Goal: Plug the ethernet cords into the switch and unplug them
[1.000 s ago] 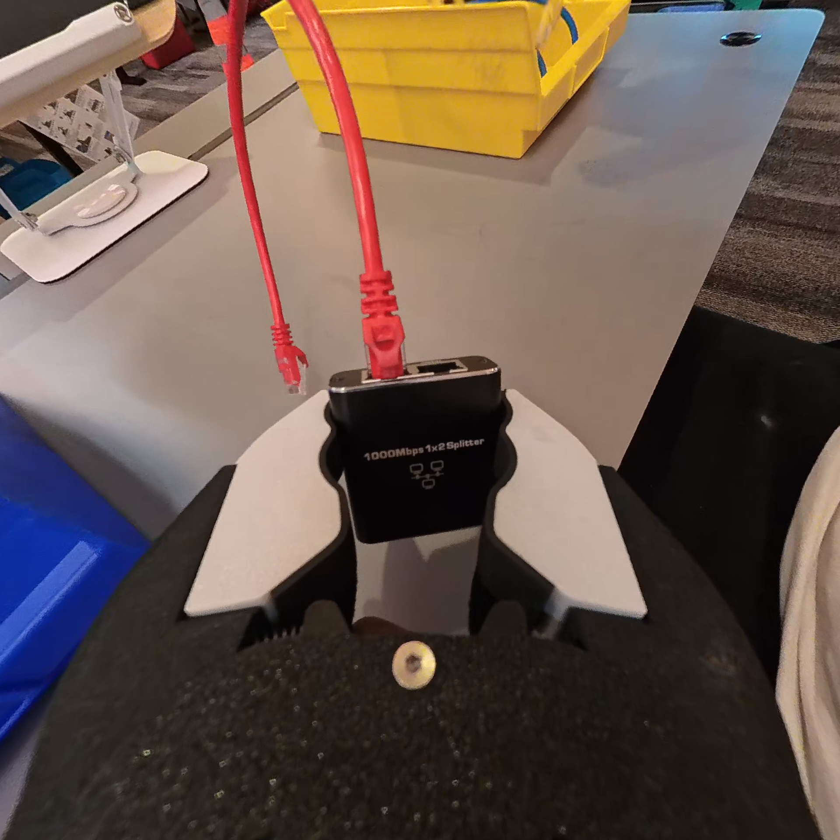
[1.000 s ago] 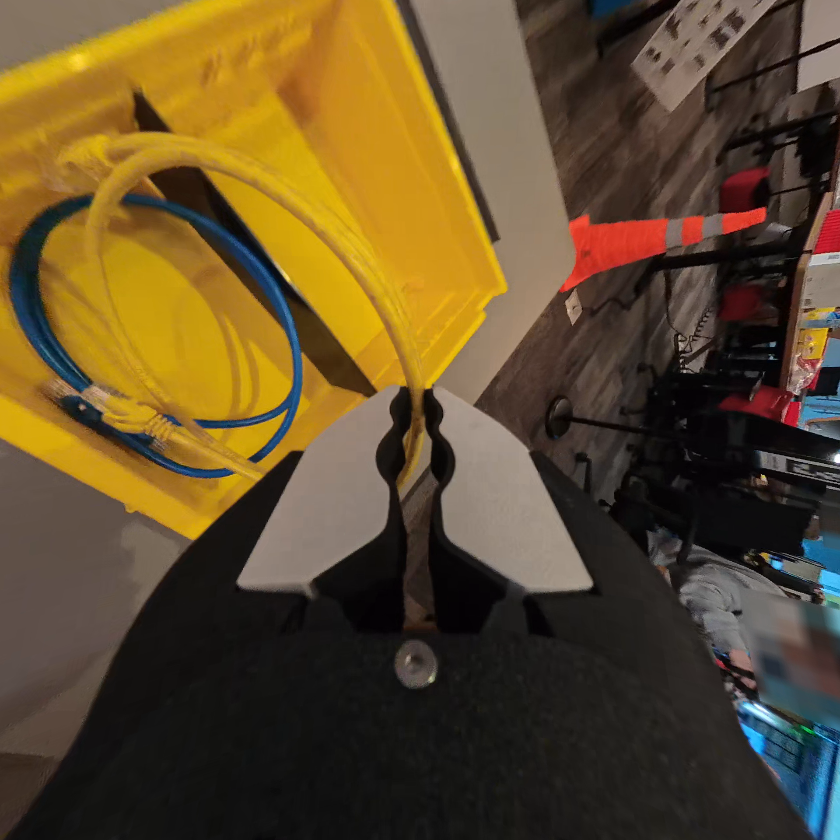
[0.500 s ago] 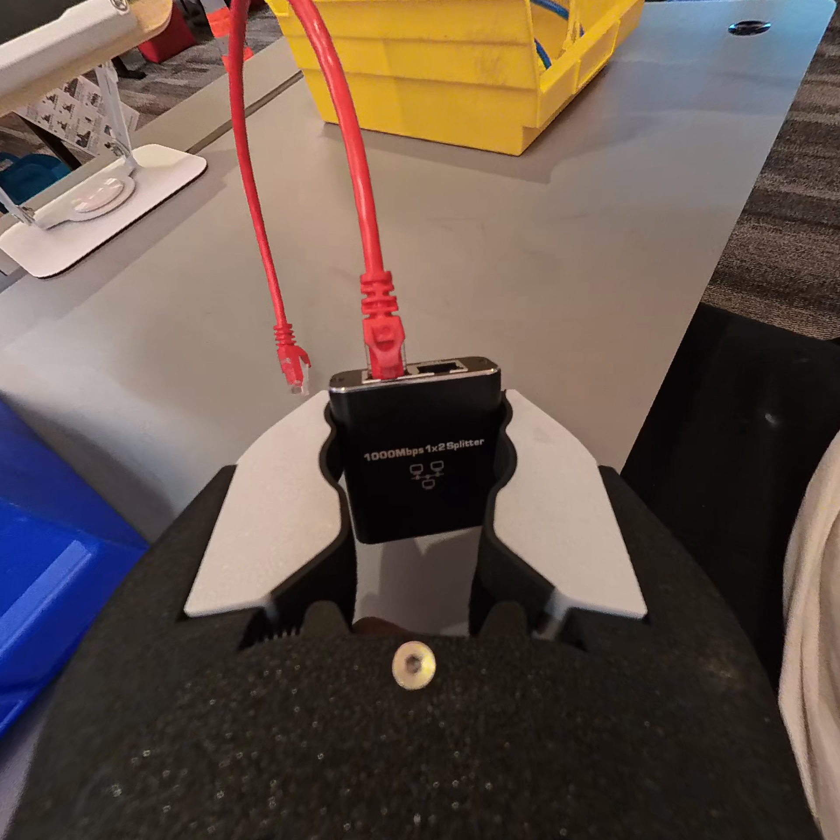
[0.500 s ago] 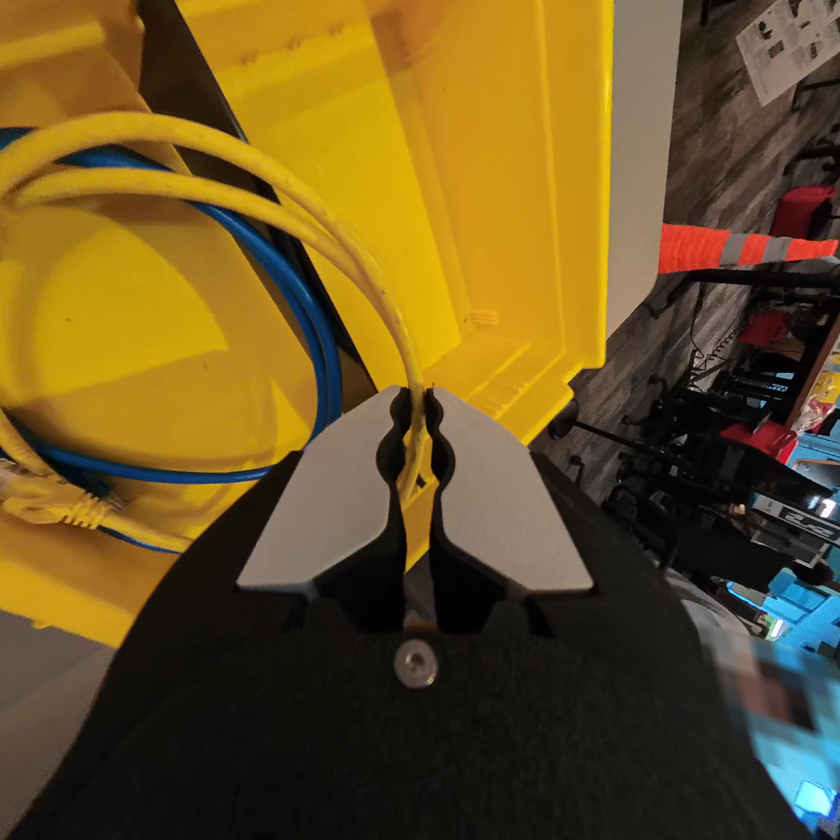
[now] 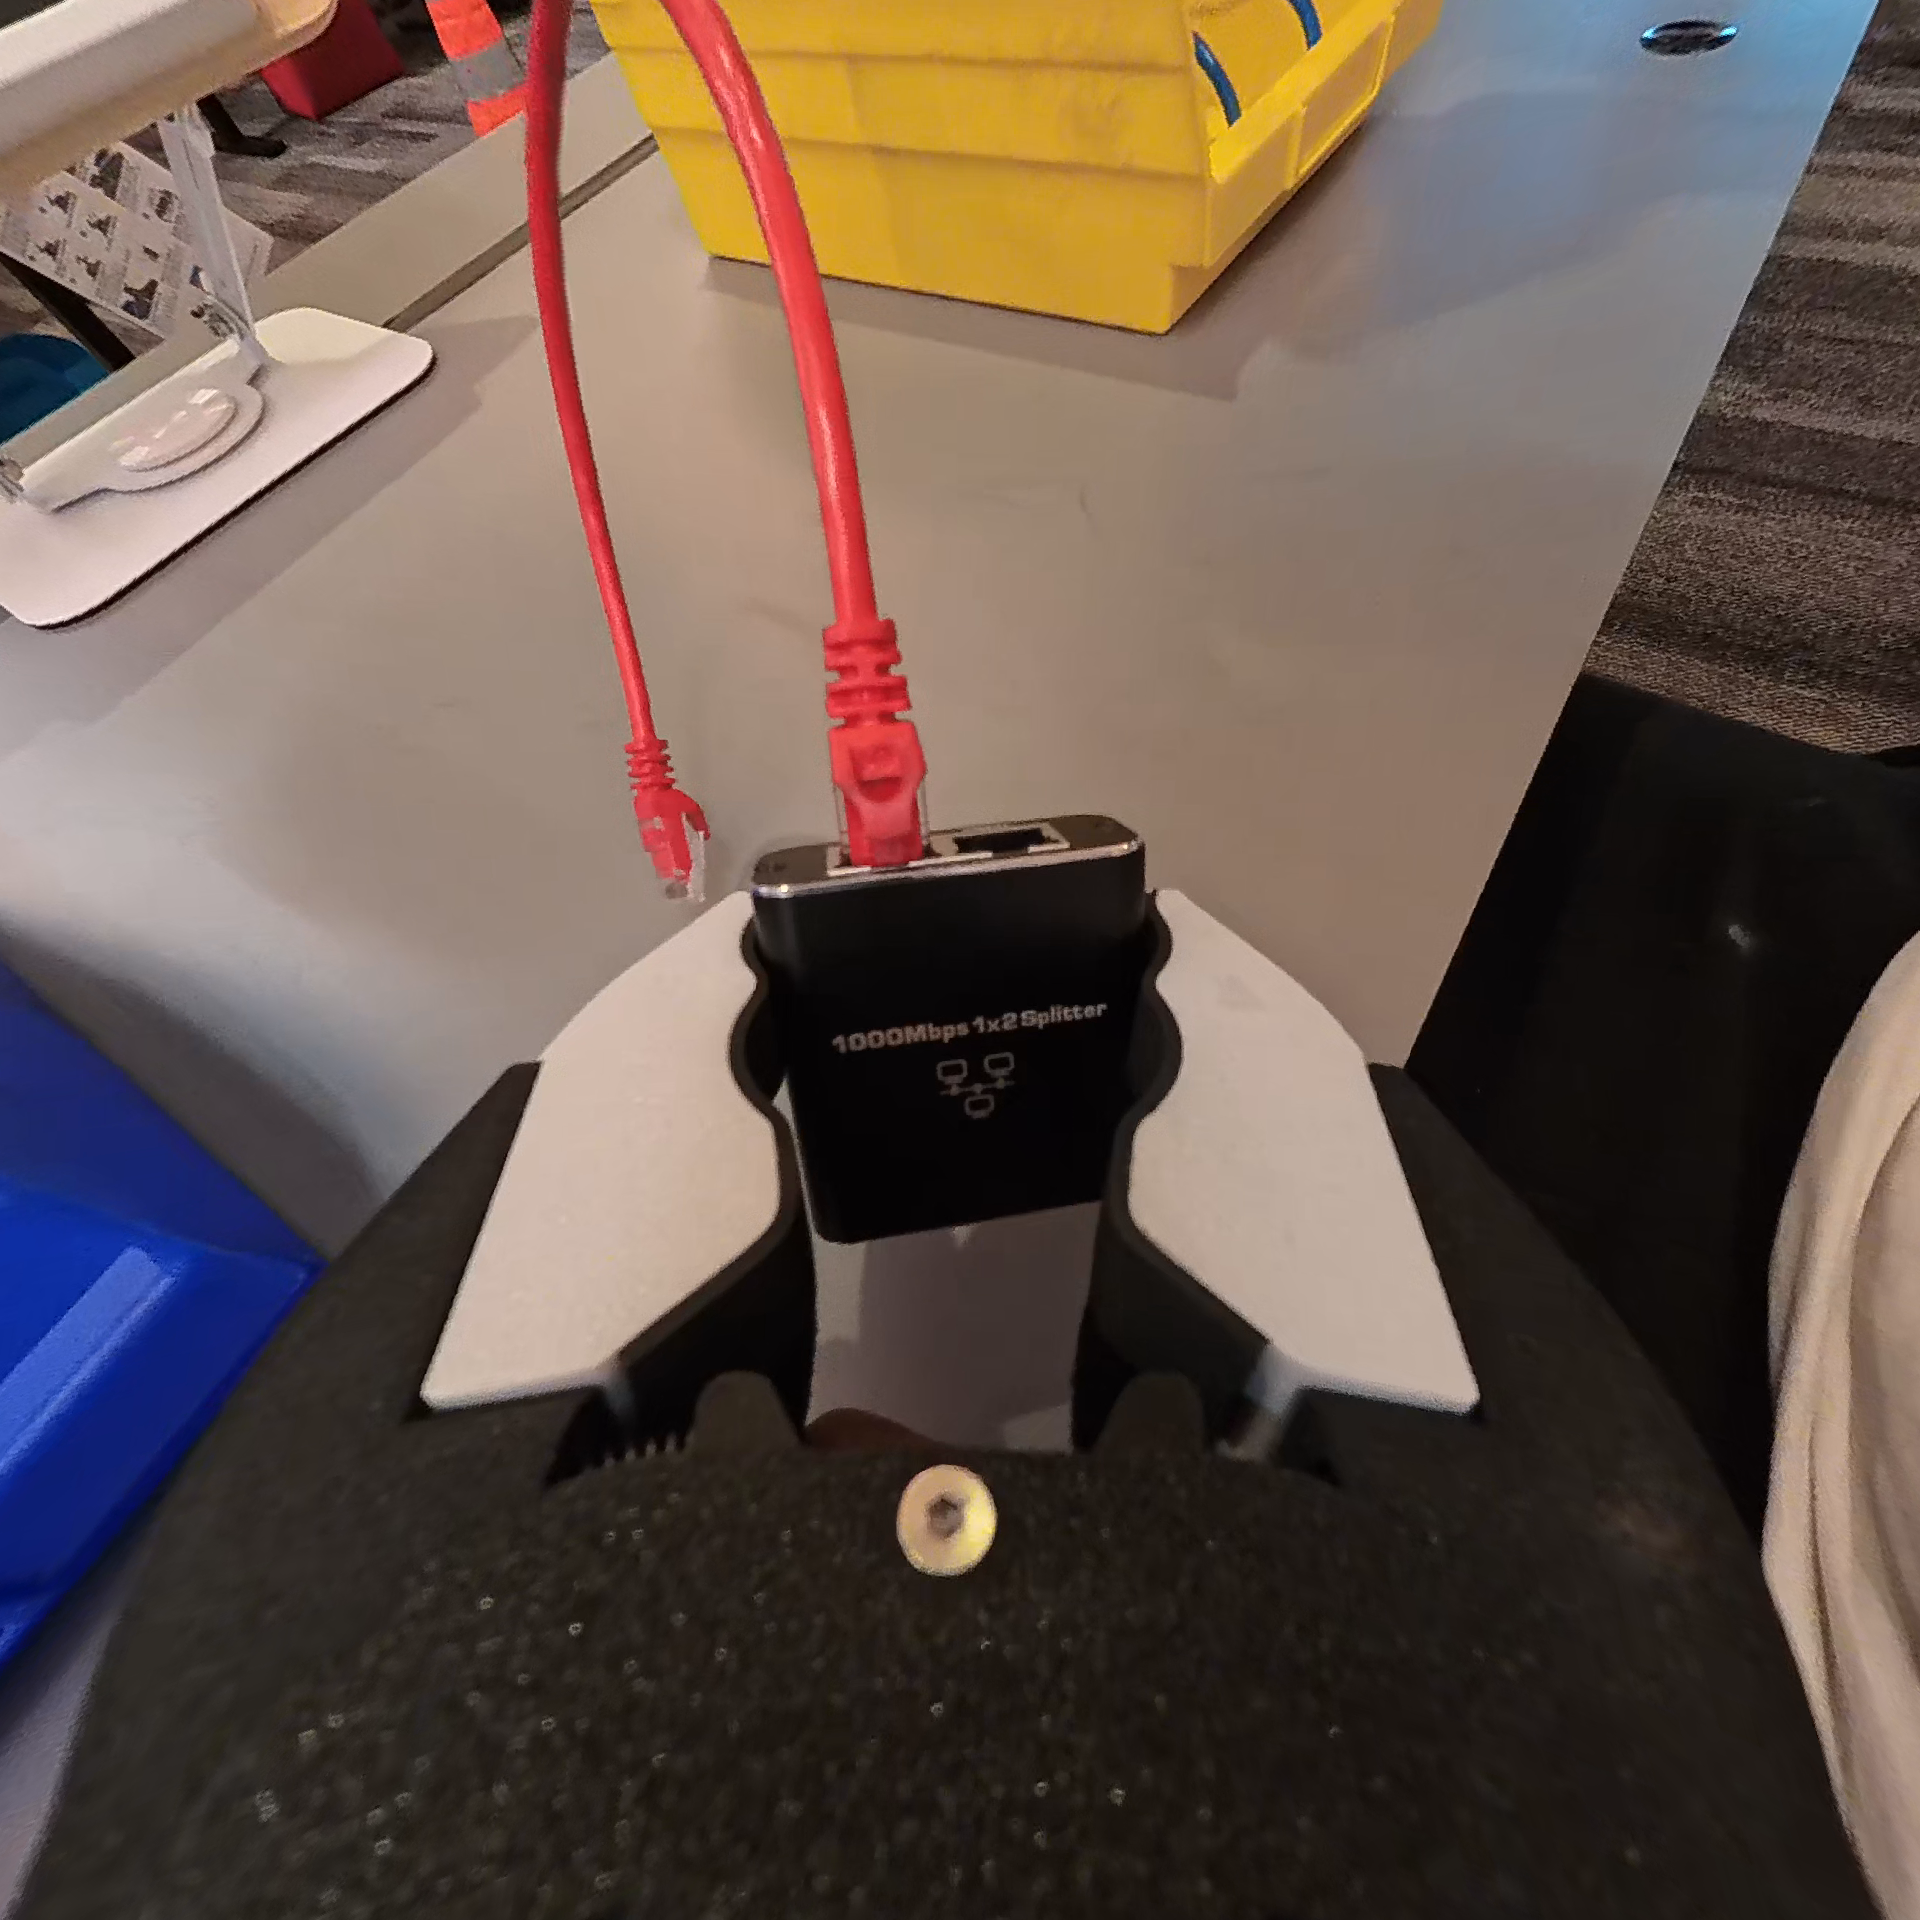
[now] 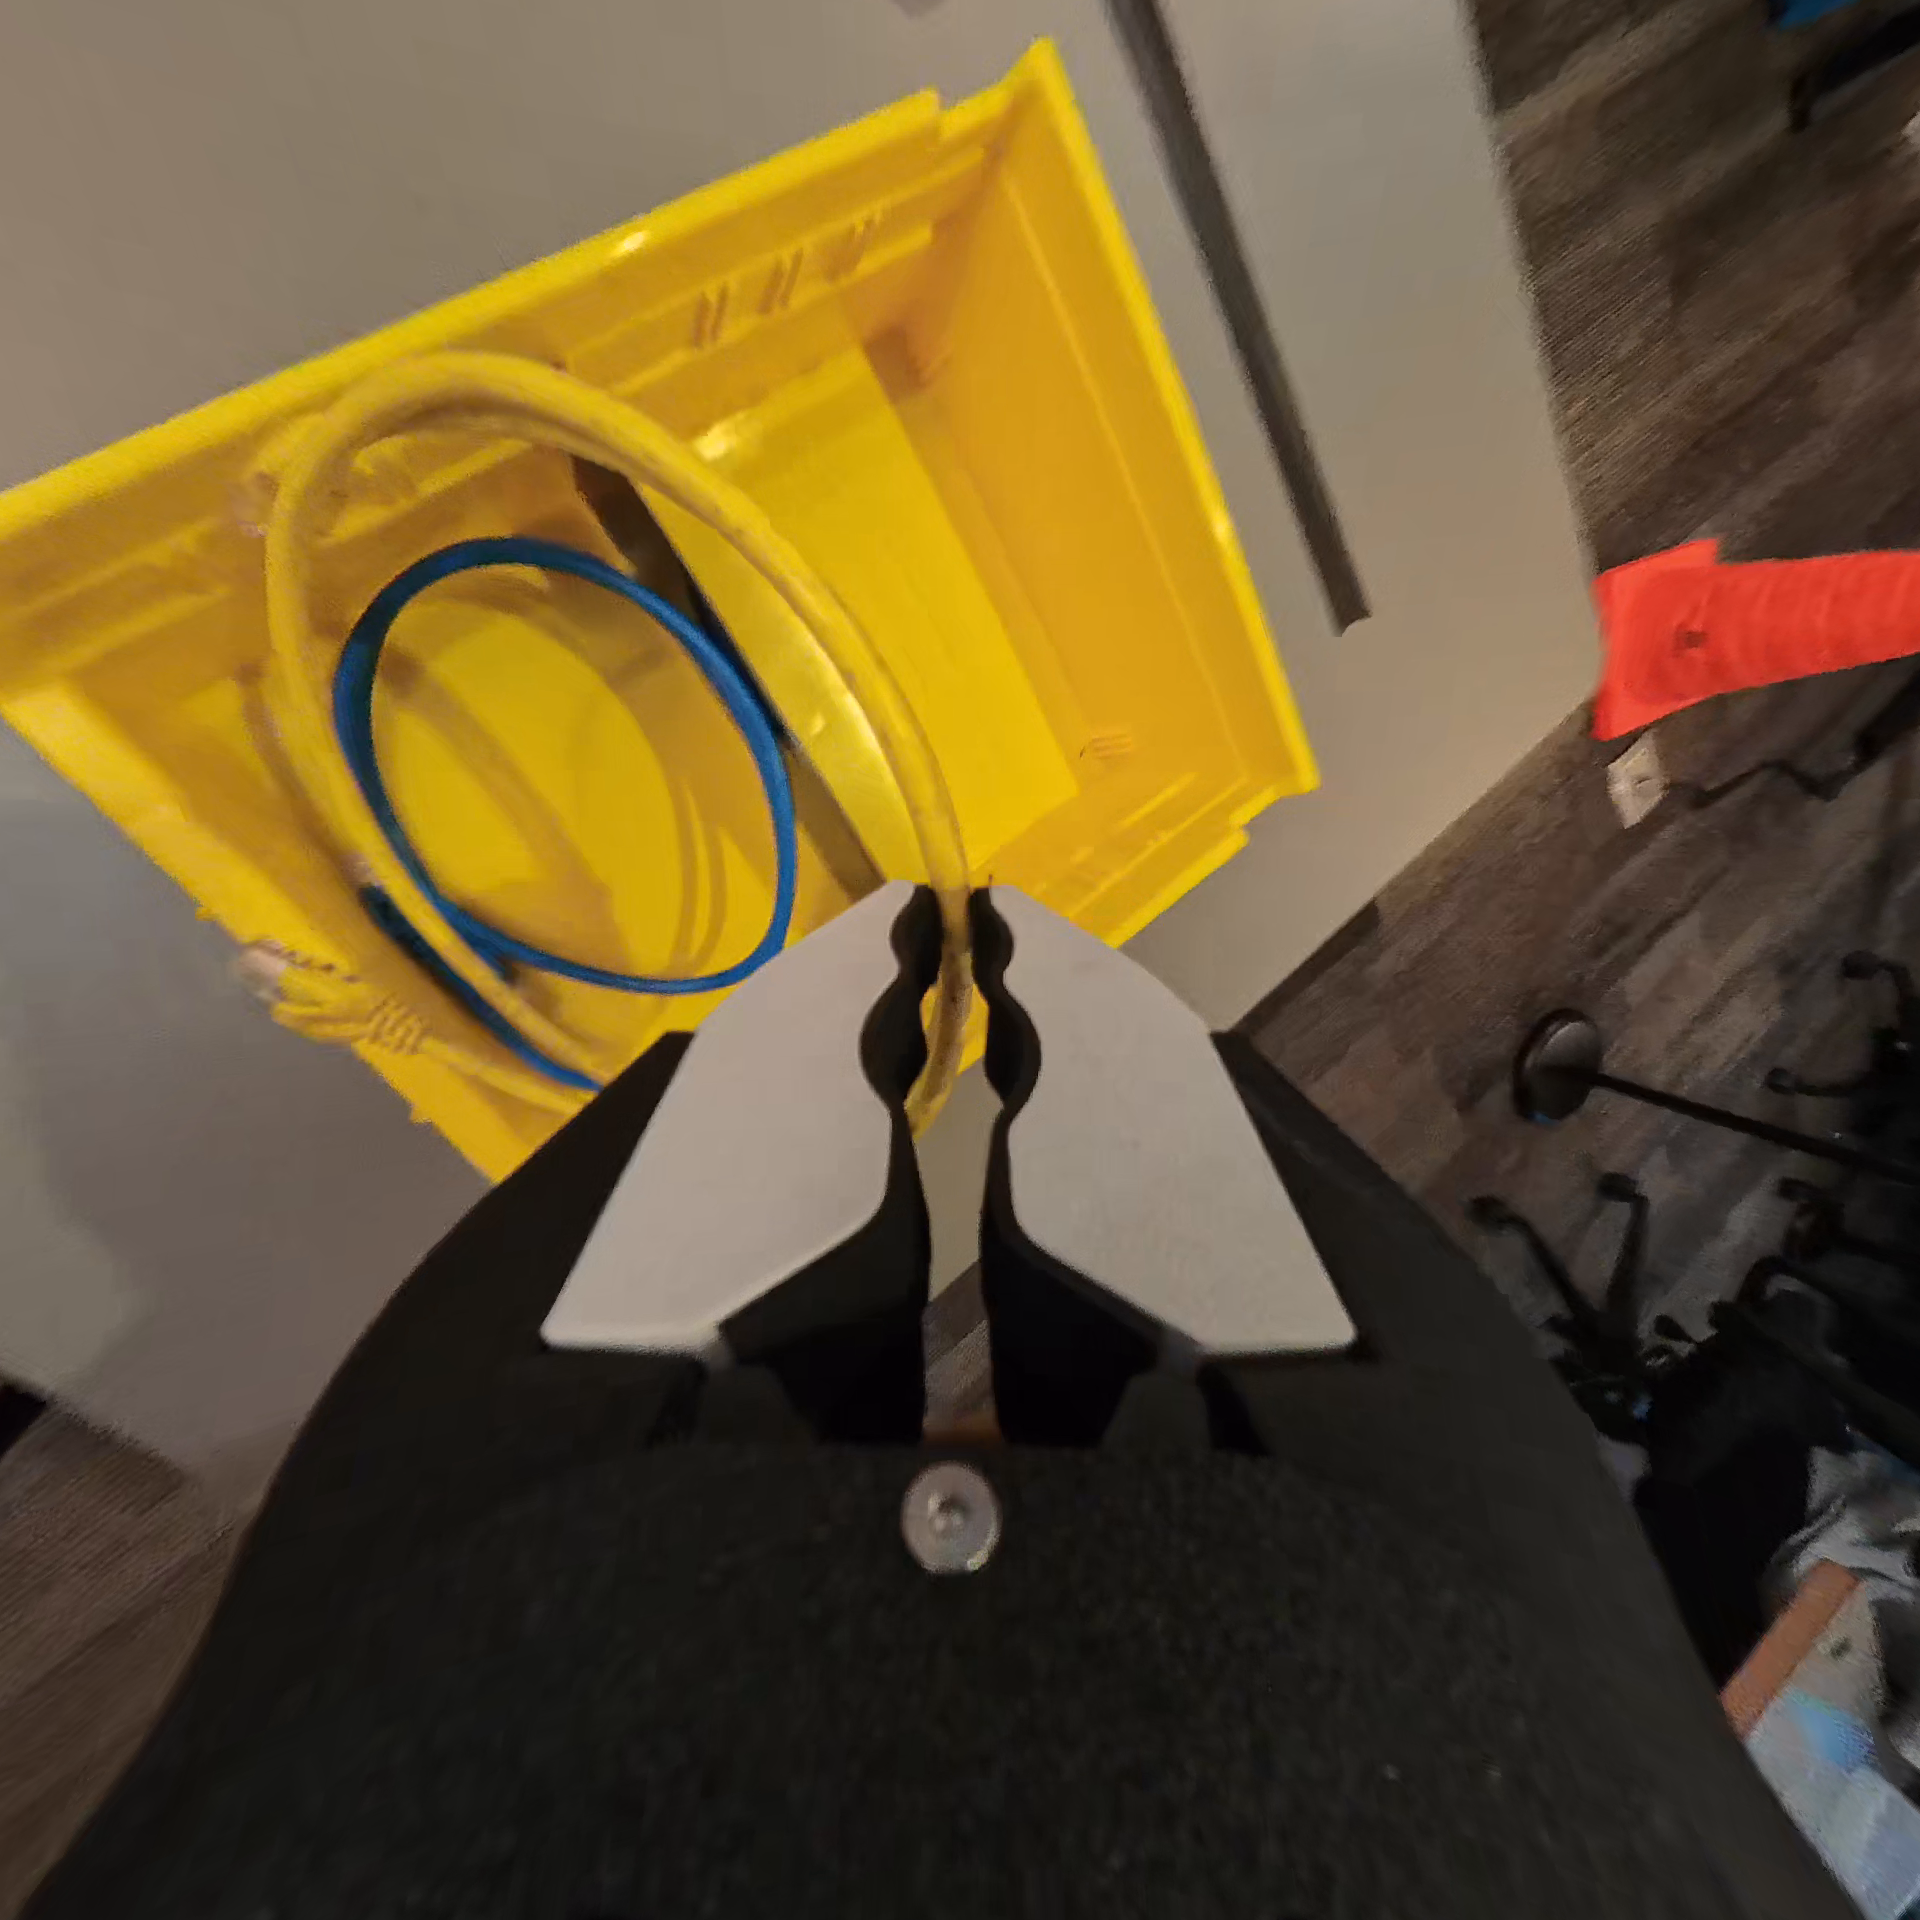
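My left gripper (image 5: 951,925) is shut on a small black switch (image 5: 951,1049) and holds it above the grey table (image 5: 1143,582). A red ethernet cord (image 5: 821,364) is plugged into its left port; the right port (image 5: 1003,836) is empty. The cord's other red plug (image 5: 665,831) hangs loose to the left of the switch. My right gripper (image 6: 951,904) is shut on a yellow ethernet cord (image 6: 727,520) that loops up out of a yellow bin (image 6: 1039,582). A blue cord (image 6: 571,769) lies coiled in that bin.
The yellow bin (image 5: 987,145) stands at the far side of the table. A white stand (image 5: 177,457) is at the left and a blue bin (image 5: 94,1247) at the near left. An orange cone (image 6: 1756,623) lies on the floor beyond the table edge.
My right gripper has pulled back and up from the yellow bin, lifting the yellow cord's loop with it. The left gripper and switch have barely moved.
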